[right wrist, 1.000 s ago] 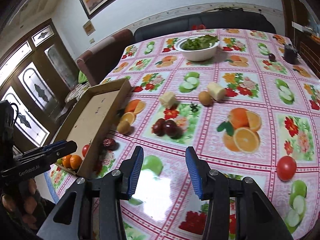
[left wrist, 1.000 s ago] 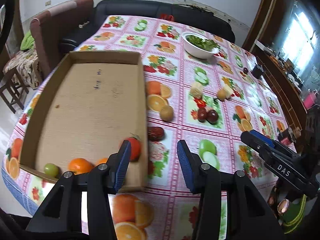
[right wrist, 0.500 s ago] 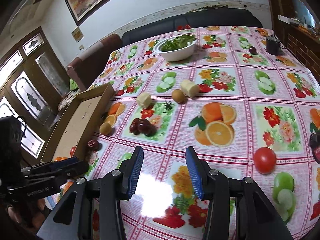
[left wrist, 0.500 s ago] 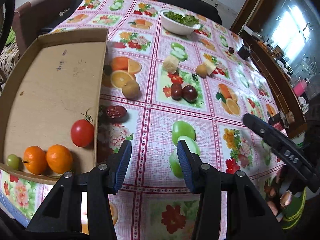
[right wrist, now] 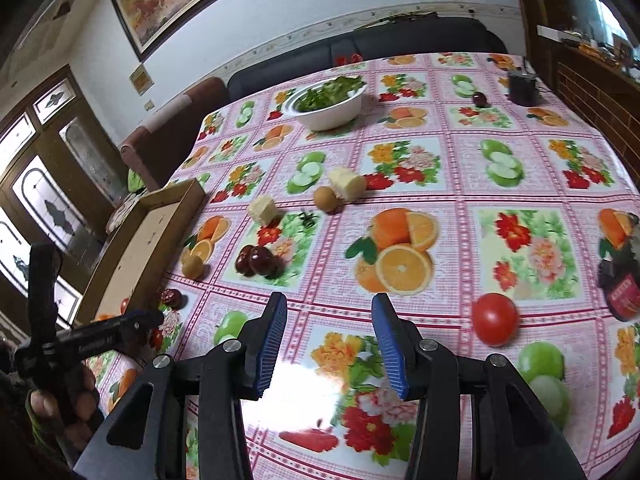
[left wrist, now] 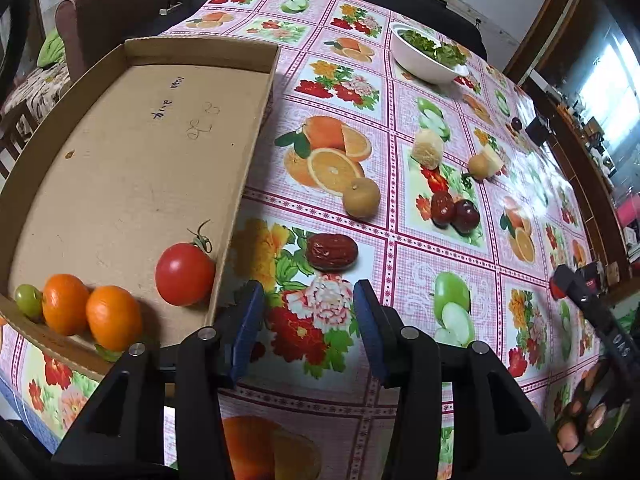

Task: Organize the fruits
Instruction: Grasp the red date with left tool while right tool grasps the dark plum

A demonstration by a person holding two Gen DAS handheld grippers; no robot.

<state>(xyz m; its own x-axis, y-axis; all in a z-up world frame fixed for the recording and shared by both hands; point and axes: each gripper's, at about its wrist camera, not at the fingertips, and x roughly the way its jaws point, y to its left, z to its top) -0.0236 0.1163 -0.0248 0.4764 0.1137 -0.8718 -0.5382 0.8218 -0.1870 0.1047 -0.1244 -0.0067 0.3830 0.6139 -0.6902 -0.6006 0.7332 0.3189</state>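
Note:
The cardboard tray (left wrist: 132, 152) holds a red tomato (left wrist: 184, 274), two oranges (left wrist: 114, 318) and a small green fruit (left wrist: 28, 300) at its near end. My left gripper (left wrist: 308, 320) is open and empty, just short of a red date (left wrist: 331, 253) on the cloth. Beyond lie a brown round fruit (left wrist: 362, 198) and two dark red fruits (left wrist: 456, 211). My right gripper (right wrist: 328, 340) is open and empty above the cloth; a red tomato (right wrist: 494, 319) lies to its right. The dark fruits (right wrist: 256, 261) and the tray (right wrist: 140, 248) lie to its left.
A white bowl of greens (right wrist: 326, 104) stands at the table's far side. Two pale yellow chunks (right wrist: 347, 184) and another brown fruit (right wrist: 325, 199) lie mid-table. A dark box (right wrist: 522, 88) and a jar (right wrist: 622, 280) stand at the right. The cloth is printed with fruit pictures.
My left gripper has moved forward and lower, towards the red date beside the tray. My right gripper has drifted right, bringing the loose tomato nearer. Both stay open.

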